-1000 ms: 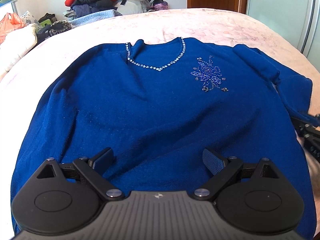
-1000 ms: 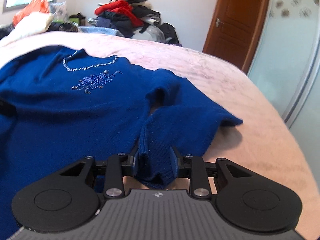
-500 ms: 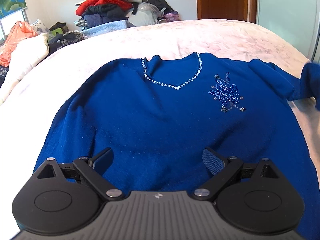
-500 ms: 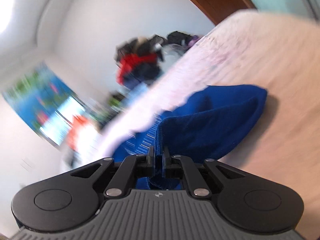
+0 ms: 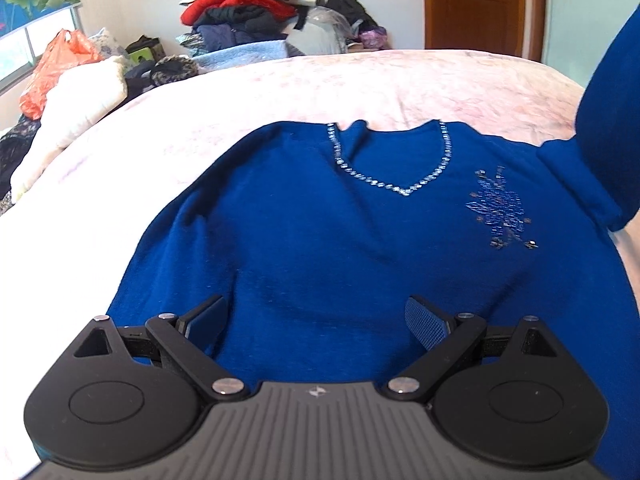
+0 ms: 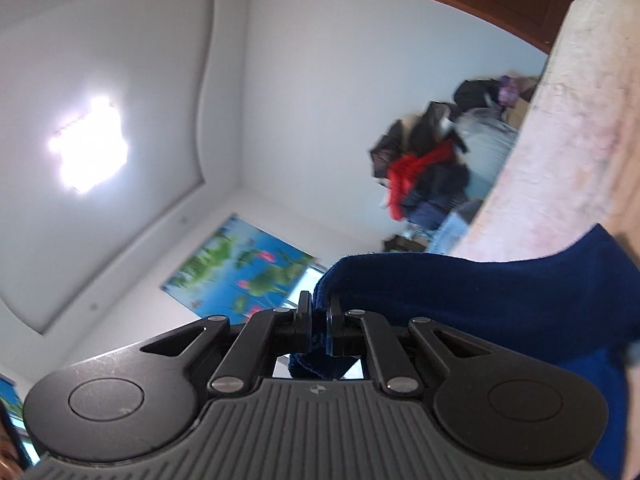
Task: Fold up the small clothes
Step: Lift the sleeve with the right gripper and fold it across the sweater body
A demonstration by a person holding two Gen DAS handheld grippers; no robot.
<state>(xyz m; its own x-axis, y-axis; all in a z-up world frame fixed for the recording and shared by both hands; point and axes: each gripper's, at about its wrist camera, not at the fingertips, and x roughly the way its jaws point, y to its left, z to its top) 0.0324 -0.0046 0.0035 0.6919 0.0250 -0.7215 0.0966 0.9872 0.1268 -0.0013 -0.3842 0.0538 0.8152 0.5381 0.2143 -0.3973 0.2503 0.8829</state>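
A dark blue sweater (image 5: 340, 248) with a beaded V-neck and a sequin flower lies face up on the pink bedspread (image 5: 280, 88). My left gripper (image 5: 318, 320) hovers open over its lower front, with nothing between its fingers. Its right sleeve (image 5: 612, 92) rises off the bed at the right edge of the left wrist view. My right gripper (image 6: 319, 320) is shut on that sleeve's cuff (image 6: 460, 292), rolled onto its side and tilted up toward the ceiling. The blue cloth drapes from the jaws to the right.
A heap of red and dark clothes (image 5: 248, 4) sits beyond the bed's far edge. White bedding (image 5: 72, 108) and an orange bag (image 5: 56, 64) lie at the left. A wooden door (image 5: 480, 4) stands at the back right.
My right gripper has closed on the sleeve cuff, lifted it off the bed and rolled sideways to face the ceiling. The left gripper has drifted slightly, still open over the sweater.
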